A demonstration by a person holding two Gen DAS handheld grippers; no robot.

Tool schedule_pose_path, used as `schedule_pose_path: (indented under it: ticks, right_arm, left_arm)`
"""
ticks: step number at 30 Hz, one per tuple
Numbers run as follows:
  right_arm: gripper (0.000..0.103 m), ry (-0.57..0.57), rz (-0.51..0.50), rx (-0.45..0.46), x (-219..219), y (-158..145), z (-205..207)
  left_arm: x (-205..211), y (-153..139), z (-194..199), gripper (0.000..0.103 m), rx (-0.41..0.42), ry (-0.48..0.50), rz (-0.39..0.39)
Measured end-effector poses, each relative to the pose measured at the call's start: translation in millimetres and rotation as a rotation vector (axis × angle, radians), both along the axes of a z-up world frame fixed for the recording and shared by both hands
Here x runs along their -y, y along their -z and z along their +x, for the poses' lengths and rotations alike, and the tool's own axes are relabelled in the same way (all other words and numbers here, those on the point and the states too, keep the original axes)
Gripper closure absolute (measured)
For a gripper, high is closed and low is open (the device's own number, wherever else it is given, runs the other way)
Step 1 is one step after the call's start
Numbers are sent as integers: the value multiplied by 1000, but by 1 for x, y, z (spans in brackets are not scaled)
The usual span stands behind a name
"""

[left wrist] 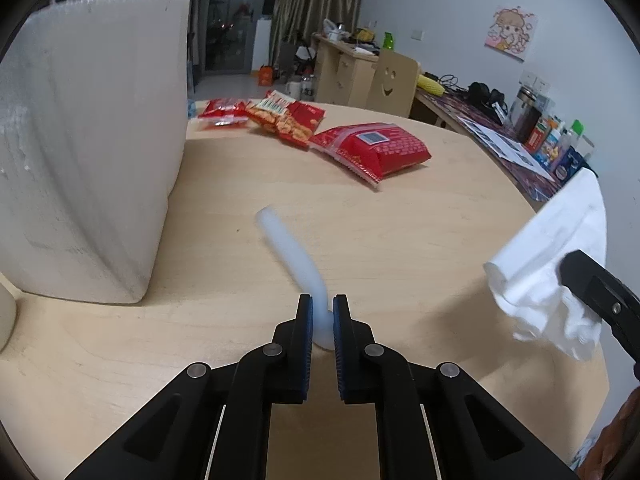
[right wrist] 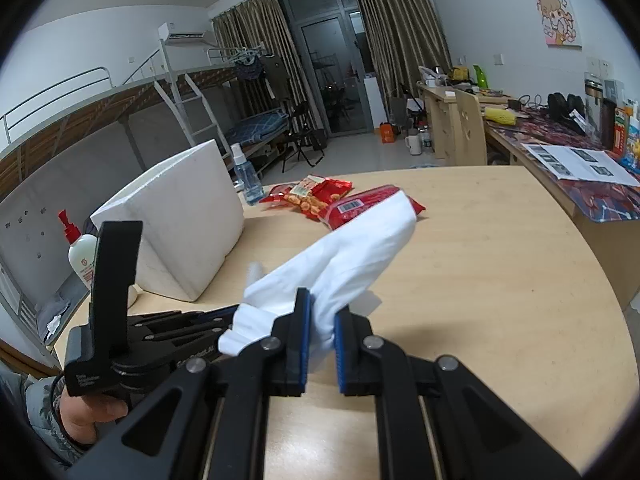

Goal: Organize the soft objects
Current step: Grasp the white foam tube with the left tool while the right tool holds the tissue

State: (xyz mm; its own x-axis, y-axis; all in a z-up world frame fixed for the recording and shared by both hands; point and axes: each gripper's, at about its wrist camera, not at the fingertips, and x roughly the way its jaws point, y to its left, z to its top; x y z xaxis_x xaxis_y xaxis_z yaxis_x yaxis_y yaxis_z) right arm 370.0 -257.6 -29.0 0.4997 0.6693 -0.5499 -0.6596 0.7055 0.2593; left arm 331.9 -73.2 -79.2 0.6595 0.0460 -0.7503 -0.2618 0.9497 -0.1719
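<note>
While left gripper [left wrist: 322, 308] pinches tube [left wrist: 288, 244] (pale), cloth [right wrist: 352, 248] fills right jaws.

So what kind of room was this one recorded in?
Most likely a student dorm room: a metal bunk bed with a ladder, a row of cluttered wooden desks along the wall, and a curtained balcony door at the far end.

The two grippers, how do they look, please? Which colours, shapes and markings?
Both the left gripper and the right gripper are matte black linkages with silver round pivot pins. The fingers are flat with blue ribbed pads. The left gripper's body carries small white lettering, and a grey patterned sleeve shows behind it.
</note>
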Motion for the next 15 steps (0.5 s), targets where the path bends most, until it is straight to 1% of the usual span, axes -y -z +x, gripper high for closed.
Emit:
schedule_pose_path:
  ticks: [3,8,10,12,15]
  right_arm:
    - [89,0,1,5,0,-2,-2]
    - [89,-5,2,14,-2,-6,-6]
    - [89,-9,2,15,-3,-7,-7]
    - [89,-10,-1,21,-4,-9,-11]
    - [89,-11,1,27,-4,-12,-14]
  left_arm:
    - [2,-8,-6,93,23,-1,40]
    - [2,-16,-11,93,44,14,63]
    - [4,-19,-13,93,52,15,87]
    - [4,-25,-16,93,73,14,113]
    - [5,-33,-22,93,106,12,131]
